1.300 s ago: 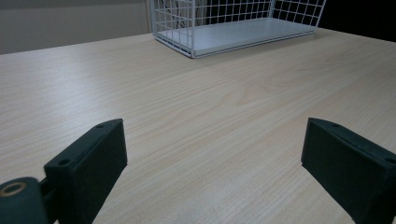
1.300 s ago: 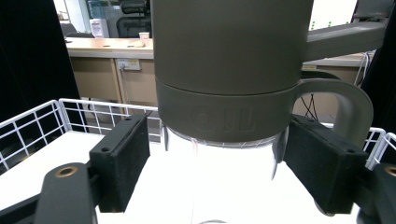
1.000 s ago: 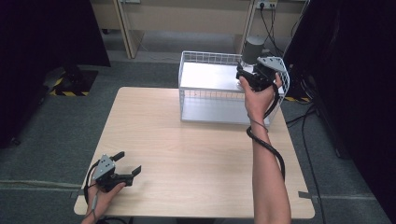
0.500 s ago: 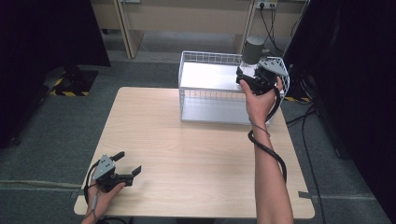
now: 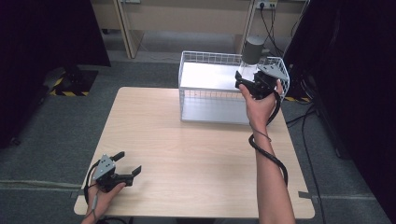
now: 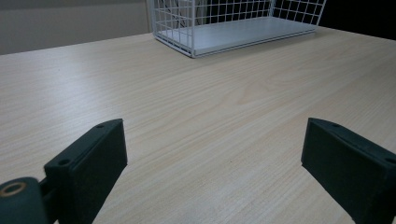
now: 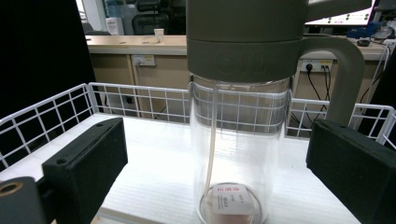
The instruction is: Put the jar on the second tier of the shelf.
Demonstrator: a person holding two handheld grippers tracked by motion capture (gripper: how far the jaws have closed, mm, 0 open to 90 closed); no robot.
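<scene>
A clear bottle (image 7: 238,149) with a grey lid (image 5: 253,48) and a loop handle (image 7: 344,77) stands upright inside the white wire basket (image 5: 205,58), in the basket's corner at about two o'clock on the pale wooden table (image 5: 201,158). The right gripper (image 5: 249,83) hovers at the basket's near wall; its jaws have just been opening and now stand wide apart, the bottle between them in the right gripper view but untouched by either pad. The left gripper (image 5: 125,164) rests at about seven o'clock near the table's front edge, jaws apart over bare wood.

The bottle looks empty, so probably light, with a rigid, smooth transparent wall that could slip under a loose pinch and might crack if knocked against the wire. A thin straw (image 7: 211,140) runs down inside it and a label (image 7: 229,198) shows at the bottom. The surest hold appears to be the straight body just below the lid, or the lid's broader grey band; the handle, at three o'clock in the right gripper view, offers a second option.
</scene>
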